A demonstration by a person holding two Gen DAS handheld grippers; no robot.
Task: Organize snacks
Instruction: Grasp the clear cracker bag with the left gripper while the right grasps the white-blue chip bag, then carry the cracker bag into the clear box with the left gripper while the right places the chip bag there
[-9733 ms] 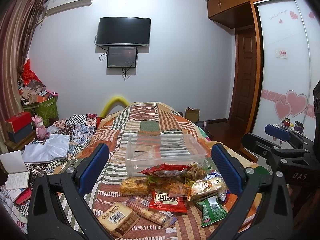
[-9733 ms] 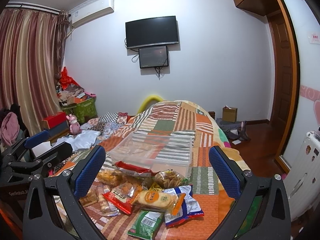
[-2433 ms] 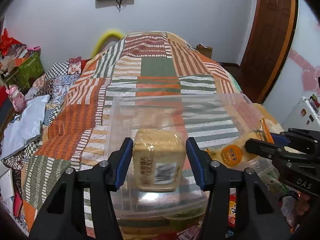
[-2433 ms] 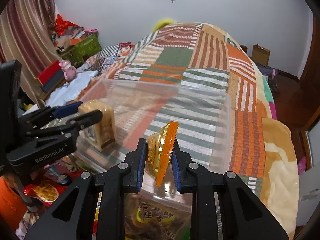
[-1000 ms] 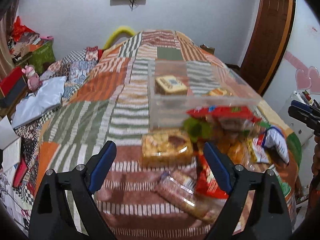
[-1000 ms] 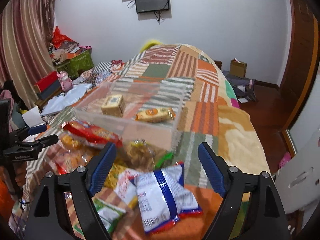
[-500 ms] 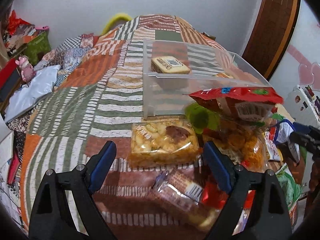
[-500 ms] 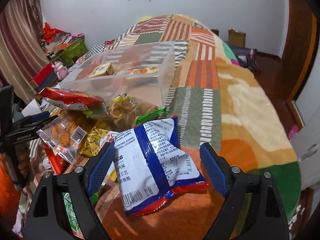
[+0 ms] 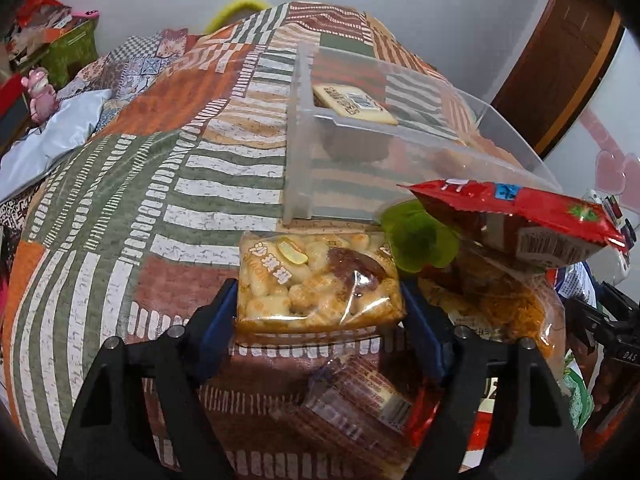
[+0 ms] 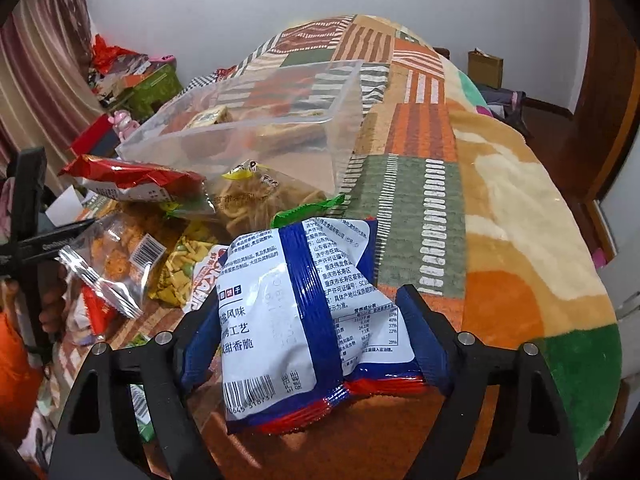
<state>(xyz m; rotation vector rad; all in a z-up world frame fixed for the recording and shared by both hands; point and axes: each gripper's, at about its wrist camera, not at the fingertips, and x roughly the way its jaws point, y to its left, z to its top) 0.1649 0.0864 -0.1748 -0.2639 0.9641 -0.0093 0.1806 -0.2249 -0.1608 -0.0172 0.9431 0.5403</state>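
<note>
Both hands are at the grasp step of a 2-handed pick from the snack pile on the bed. Nearest in the right wrist view, the right gripper (image 10: pixel 316 344) straddles a white and blue snack bag (image 10: pixel 296 320) lying on the patchwork quilt (image 10: pixel 416 208); its jaws are closing at middling width, the blue pads at the bag's 2 sides, though whether they already press it cannot be told. In the left wrist view the left gripper (image 9: pixel 318 322) does the same with a clear pack of pale puffed pieces (image 9: pixel 316 280), jaws closing and the pads right at the pack's edges, contact likewise unclear. Just below that pack lies a clear-wrapped wafer bar (image 9: pixel 356 396), and to its right an orange crumbly snack bag (image 9: pixel 500 300) with a red packet (image 9: pixel 520 216) propped on top. Beyond the pile, touching it, stands the clear plastic bin (image 9: pixel 296 168), the task's container. It holds 1 wrapped cake block with a barcode (image 9: pixel 352 106) toward its far left corner, and something yellowish toward its right side that the wall blurs too much to name; most of its floor looks bare. The next move, as I judge it, calls for finishing both squeezes gently, since these bags are puffy and slippery, then lifting clear of the neighbouring packets and carrying each over the bin's near wall before letting go.
</note>
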